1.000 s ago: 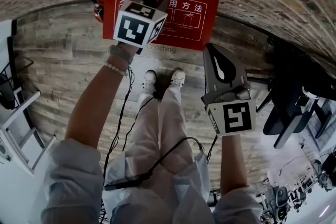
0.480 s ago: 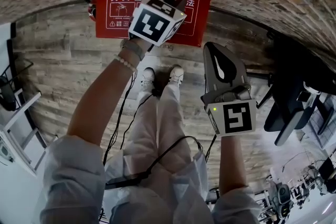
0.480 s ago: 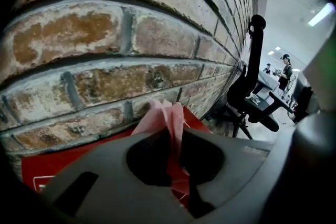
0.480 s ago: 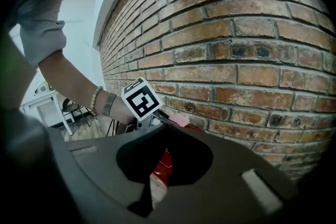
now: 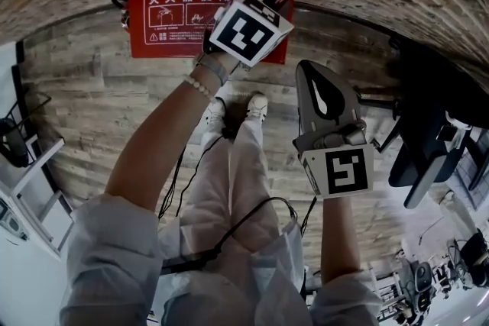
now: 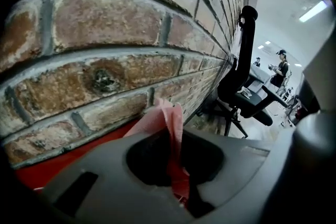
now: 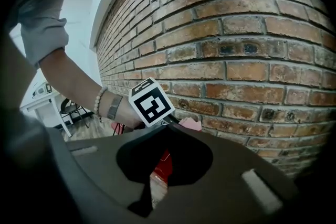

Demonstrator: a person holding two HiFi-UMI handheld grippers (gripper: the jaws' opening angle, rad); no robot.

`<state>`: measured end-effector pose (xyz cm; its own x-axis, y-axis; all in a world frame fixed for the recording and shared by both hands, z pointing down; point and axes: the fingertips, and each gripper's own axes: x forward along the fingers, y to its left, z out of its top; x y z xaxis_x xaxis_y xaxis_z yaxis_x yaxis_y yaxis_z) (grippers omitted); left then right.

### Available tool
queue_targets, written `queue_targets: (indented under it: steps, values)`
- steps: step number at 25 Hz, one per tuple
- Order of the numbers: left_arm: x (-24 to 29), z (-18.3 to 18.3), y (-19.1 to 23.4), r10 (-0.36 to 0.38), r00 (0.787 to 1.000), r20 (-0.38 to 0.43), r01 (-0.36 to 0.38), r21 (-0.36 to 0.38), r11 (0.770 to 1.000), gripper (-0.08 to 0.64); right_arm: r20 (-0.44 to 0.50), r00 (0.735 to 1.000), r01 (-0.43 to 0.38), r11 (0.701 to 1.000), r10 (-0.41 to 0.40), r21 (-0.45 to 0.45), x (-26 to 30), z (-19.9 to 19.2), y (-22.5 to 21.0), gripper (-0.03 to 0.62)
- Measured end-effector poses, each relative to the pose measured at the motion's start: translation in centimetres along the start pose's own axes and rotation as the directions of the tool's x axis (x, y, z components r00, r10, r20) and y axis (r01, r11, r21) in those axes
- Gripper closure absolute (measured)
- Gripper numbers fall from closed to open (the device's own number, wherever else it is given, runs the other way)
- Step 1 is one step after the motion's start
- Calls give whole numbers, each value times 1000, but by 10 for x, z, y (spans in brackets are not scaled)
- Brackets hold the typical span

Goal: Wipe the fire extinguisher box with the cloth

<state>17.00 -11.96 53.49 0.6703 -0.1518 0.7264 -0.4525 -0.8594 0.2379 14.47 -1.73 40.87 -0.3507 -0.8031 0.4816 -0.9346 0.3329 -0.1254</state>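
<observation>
Cloth (image 6: 167,126) is what my left gripper (image 5: 269,2) has hold of: the jaws are pinched down on a pink fold of it, and the loose end sticks out past the tips toward the brick wall (image 6: 105,23). In the head view that gripper sits at the top right corner of the red fire extinguisher box (image 5: 172,23), which stands against the foot of the wall, and the cloth is right at the box's edge. I cannot tell whether the cloth is pressing on the red surface. My right gripper (image 5: 311,74) hangs above the wooden floor (image 5: 92,95), well apart from the box, its 2 jaws brought together with nothing between them. I judge the wipe to be at the box's right end. The risk I see: only a thin fold is pinched, so dragging it could pull it free, and a stroke running off this corner would snag the cloth on rough brick
</observation>
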Motion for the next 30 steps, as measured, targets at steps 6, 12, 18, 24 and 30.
queue_targets:
  steps: [6, 12, 18, 24, 30]
  values:
    - [3, 3, -16, -31, 999, -14, 32, 64, 997, 549, -1, 1000, -5, 1000, 5, 3, -6, -2, 1, 584]
    - [-28, 12, -6, -16, 997, 81, 15, 16, 1000, 549, 2, 1000, -29, 1000, 29, -12, -4, 6, 16, 584]
    - [-79, -3, 18, 43, 989, 144, -32, -77, 996, 550, 1, 999, -50, 998, 50, -34, 4, 21, 36, 584]
    - [-140, -30, 51, 144, 969, 201, -104, -196, 975, 549, 4, 996, -89, 994, 89, -64, 10, 29, 59, 584]
    - [-203, -59, 95, 278, 933, 226, -207, -293, 933, 551, -4, 992, -128, 988, 128, -86, 18, 35, 81, 584]
